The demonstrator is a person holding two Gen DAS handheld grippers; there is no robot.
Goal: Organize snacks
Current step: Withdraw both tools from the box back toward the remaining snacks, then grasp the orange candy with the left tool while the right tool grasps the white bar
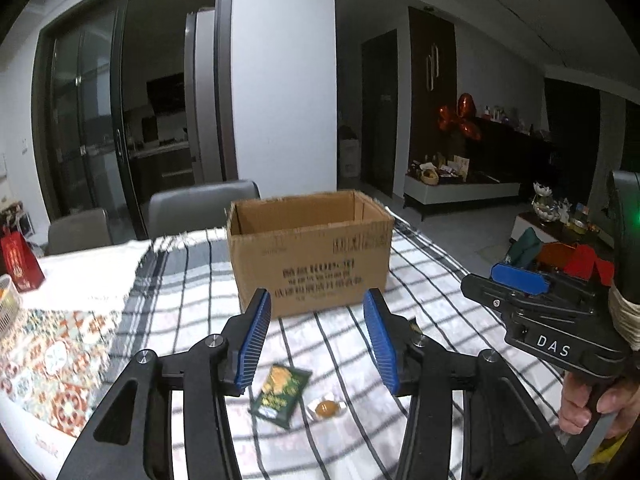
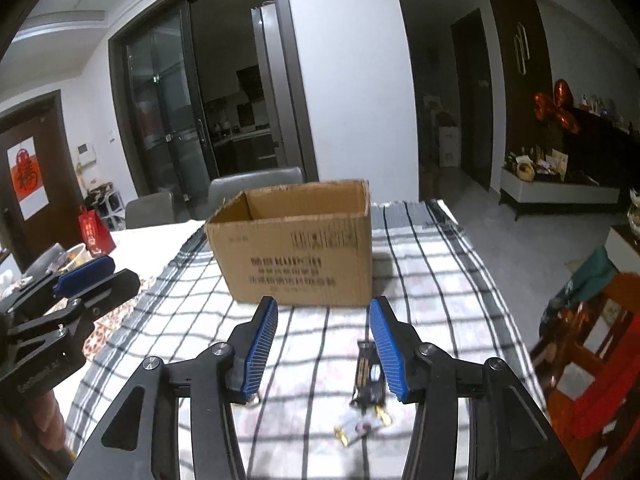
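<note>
An open cardboard box (image 1: 312,252) stands on the checked tablecloth; it also shows in the right wrist view (image 2: 296,244). My left gripper (image 1: 318,306) is open and empty, held above a green snack packet (image 1: 281,395) and a wrapped amber candy (image 1: 326,408) lying on the cloth. My right gripper (image 2: 324,312) is open and empty above a dark snack packet (image 2: 370,376) and a small white wrapped sweet (image 2: 356,430). The right gripper also shows at the right edge of the left wrist view (image 1: 520,280), and the left gripper at the left edge of the right wrist view (image 2: 86,272).
The black-and-white checked cloth (image 1: 420,276) covers the table, with a patterned mat (image 1: 52,356) at the left. A red gift bag (image 1: 20,260) and a white basket (image 1: 8,304) stand far left. Grey chairs (image 1: 200,204) are behind the table. Red furniture (image 2: 592,348) is at the right.
</note>
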